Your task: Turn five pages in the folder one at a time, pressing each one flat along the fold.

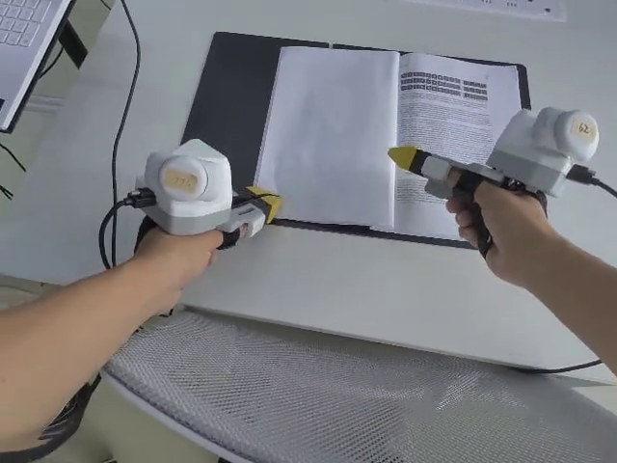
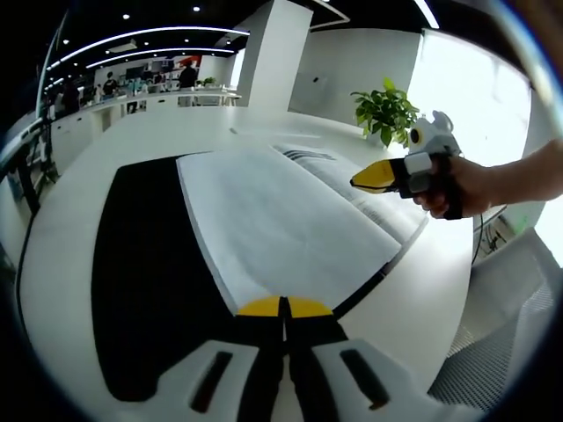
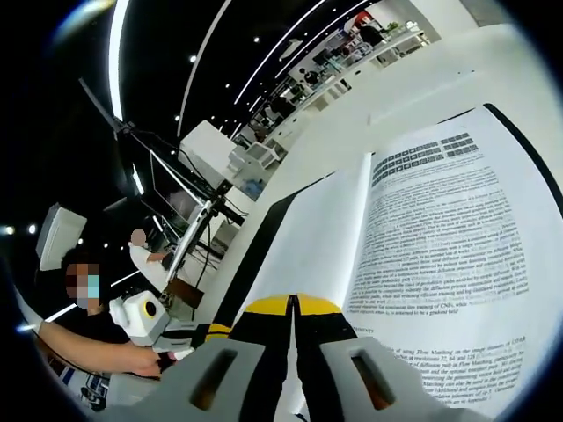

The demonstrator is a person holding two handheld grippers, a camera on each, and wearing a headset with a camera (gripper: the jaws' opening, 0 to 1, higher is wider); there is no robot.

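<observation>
- Black flat folder (image 1: 224, 92) lies open on the white tabletop (image 1: 386, 289), and its fold runs straight away from the person.
- Blank white sheet (image 1: 328, 125) lies left of that fold, printed text sheet (image 1: 463, 116) right of it.
- Right gripper (image 1: 403, 156), yellow tips pinched together on nothing, hovers just right of the fold, and I'd call it the nearer one.
- Left gripper (image 1: 268, 204), tips likewise together and empty, hangs by the blank sheet's near corner, well left of the fold.
- Printed sheet's free edge sits farther right of the fold, beyond the right gripper's tips.
</observation>
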